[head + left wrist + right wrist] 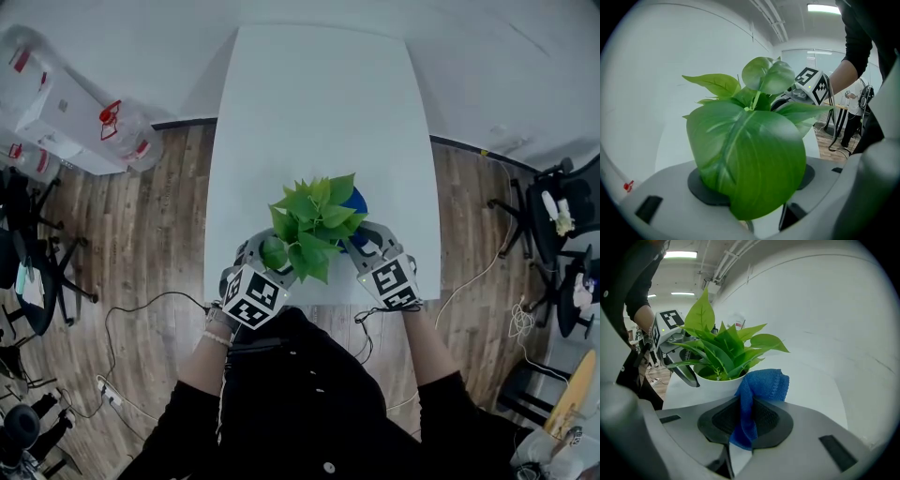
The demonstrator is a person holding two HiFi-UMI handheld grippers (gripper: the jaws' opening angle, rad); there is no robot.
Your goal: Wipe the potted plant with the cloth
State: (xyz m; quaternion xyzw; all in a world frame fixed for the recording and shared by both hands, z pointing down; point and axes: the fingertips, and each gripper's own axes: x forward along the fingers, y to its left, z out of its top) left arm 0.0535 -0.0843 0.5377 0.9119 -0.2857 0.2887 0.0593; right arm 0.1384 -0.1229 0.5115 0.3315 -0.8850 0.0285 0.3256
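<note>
A leafy green potted plant (314,220) in a white pot (717,383) stands near the front edge of the white table (319,94). My left gripper (272,251) is at the plant's left side. Seen in the left gripper view, one broad leaf (750,159) fills the gap between its jaws, which stand wide apart; I cannot see the pads pressing on it. My right gripper (361,239) is at the plant's right, shut on a blue cloth (761,385). The cloth's free end hangs against the pot's rim, beside the leaves.
The table is narrow, with wooden floor on both sides. Office chairs (37,253) stand at the left and more (553,216) at the right. Cables (141,319) trail over the floor. White equipment with red parts (75,112) stands at the back left.
</note>
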